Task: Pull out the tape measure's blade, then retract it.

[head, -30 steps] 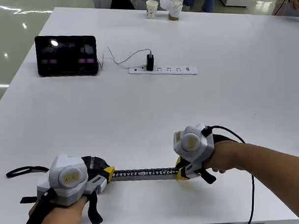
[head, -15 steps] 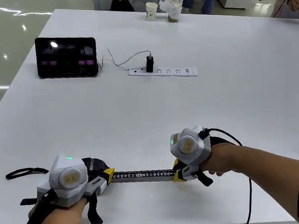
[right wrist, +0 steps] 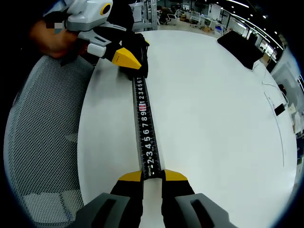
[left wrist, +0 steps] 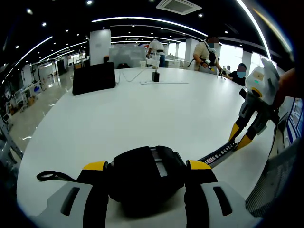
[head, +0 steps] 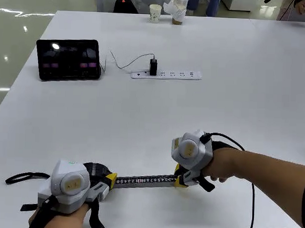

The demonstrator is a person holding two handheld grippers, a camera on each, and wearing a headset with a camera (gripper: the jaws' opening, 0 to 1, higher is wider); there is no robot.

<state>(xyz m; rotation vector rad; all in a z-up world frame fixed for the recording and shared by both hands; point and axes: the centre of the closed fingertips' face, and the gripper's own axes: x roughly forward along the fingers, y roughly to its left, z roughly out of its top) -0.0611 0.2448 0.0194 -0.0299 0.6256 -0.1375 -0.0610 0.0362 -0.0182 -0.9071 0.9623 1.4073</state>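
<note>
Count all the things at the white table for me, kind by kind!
Tape measure: 1
Tablet: 1
Power strip: 1
Charger: 1
Cups: 2
Left hand-held gripper, right hand-held gripper: 2
Total: 8

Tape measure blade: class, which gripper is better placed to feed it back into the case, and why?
Right. The right gripper is shut on the blade's free end, so it can probably guide it back. The left gripper is shut on the case and serves as the anchor.
</note>
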